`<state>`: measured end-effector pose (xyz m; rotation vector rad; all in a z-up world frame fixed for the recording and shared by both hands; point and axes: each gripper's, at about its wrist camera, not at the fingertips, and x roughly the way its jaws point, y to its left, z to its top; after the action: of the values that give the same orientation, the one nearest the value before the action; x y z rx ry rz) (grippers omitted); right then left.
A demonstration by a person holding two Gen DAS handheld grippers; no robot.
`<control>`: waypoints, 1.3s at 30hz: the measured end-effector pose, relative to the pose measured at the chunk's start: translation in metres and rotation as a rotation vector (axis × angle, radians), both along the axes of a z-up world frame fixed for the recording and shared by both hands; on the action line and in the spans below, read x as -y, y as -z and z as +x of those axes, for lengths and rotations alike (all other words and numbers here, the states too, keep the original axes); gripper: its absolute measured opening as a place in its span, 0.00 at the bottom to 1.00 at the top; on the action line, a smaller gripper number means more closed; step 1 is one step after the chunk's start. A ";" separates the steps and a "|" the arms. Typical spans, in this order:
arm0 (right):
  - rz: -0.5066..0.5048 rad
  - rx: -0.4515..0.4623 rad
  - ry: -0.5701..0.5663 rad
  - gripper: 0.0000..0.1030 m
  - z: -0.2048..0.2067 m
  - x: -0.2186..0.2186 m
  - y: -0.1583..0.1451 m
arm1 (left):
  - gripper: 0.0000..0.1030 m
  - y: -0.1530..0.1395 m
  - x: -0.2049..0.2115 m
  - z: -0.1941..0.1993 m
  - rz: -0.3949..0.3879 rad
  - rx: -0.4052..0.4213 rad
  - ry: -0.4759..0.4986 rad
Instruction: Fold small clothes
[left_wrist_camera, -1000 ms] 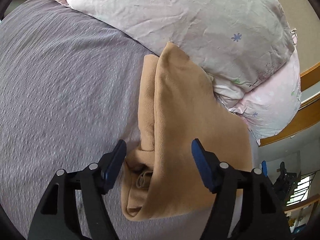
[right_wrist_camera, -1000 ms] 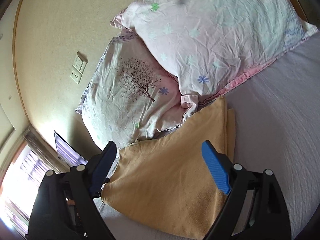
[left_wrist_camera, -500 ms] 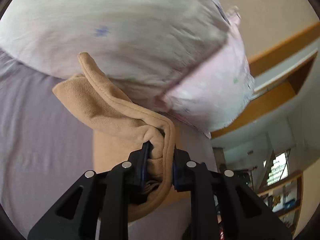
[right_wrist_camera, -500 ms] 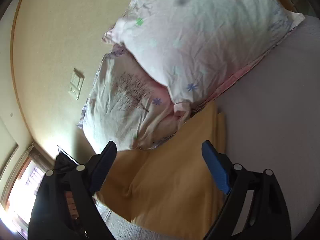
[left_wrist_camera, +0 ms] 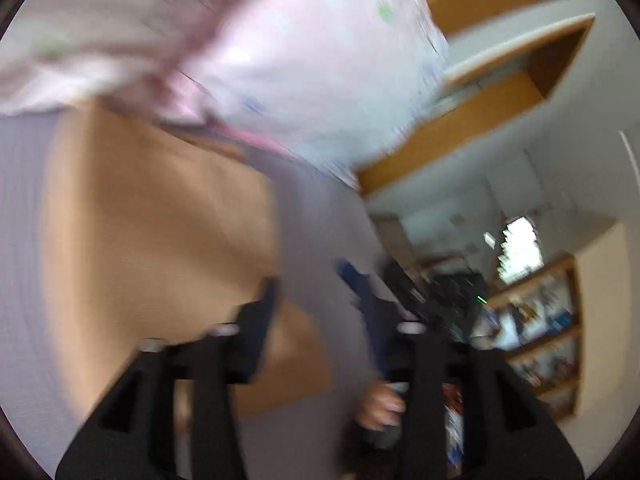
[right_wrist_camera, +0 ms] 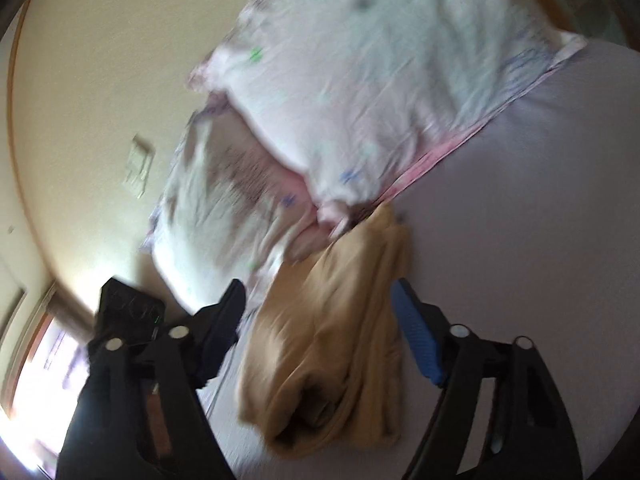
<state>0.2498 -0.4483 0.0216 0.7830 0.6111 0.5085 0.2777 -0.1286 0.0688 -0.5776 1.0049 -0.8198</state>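
Tan garment [right_wrist_camera: 344,328] now lies folded on the bed [right_wrist_camera: 540,220] between the spread fingers of the right tool [right_wrist_camera: 320,312]; the left tool [left_wrist_camera: 312,284], clamped on it half a second ago, has released it.

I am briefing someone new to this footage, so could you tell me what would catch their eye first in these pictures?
The tan garment stands out most: it lies folded and bunched on the grey-lilac bedsheet, just ahead of the open right gripper. Behind it, two pale floral pillows are stacked against the cream wall. In the blurred left wrist view, the left gripper is open too, holding nothing, beside the same garment.
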 end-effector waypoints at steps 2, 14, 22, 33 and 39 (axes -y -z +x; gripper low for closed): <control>-0.061 -0.018 -0.080 0.63 -0.004 -0.017 -0.006 | 0.52 0.004 -0.033 0.001 0.066 -0.004 -0.076; -0.119 -0.329 -0.112 0.52 0.024 -0.041 0.030 | 0.54 0.050 -0.052 0.003 0.181 -0.109 -0.077; -0.067 -0.385 -0.125 0.51 0.025 -0.045 0.044 | 0.57 0.050 -0.044 -0.012 0.234 -0.064 -0.049; -0.235 -0.307 -0.026 0.36 0.029 -0.035 0.030 | 0.62 0.053 -0.054 -0.002 0.171 -0.088 -0.103; -0.107 -0.352 -0.048 0.75 0.029 -0.018 0.049 | 0.63 0.071 -0.048 0.019 0.147 -0.144 -0.134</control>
<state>0.2789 -0.4304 -0.0272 0.7634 0.9769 0.3797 0.2962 -0.0802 -0.0022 -0.5772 1.1352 -0.5869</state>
